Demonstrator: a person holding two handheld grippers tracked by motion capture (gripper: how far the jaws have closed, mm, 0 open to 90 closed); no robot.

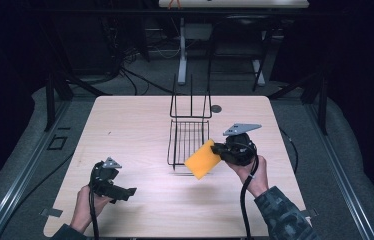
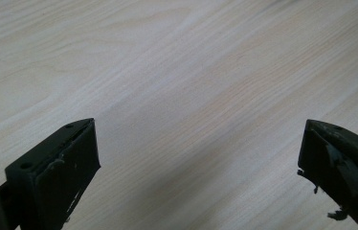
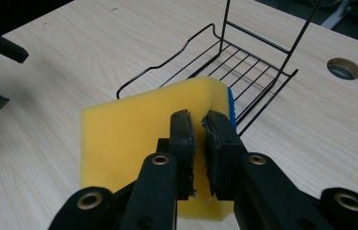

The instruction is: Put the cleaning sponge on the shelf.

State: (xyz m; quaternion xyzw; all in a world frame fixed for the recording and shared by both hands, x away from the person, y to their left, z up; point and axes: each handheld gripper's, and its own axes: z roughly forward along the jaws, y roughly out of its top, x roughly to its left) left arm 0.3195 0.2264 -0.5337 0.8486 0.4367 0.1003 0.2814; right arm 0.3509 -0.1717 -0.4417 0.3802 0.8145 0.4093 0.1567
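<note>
1. The black wire rack sat mid-frame on the pale wooden table.
2. Your yellow rectangular sponge hung at the rack's lower right edge, long axis slanting up-right.
3. Your right gripper pinched its edge, jaws nearly closed.
4. Your left gripper idled lower left, jaws wide, empty.

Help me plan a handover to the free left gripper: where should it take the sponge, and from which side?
Take the sponge by its free lower-left edge, coming from the left, jaws across its thin faces. The right gripper pinches the other edge, the slab is thin and soft, and the wire rack stands behind.
</note>
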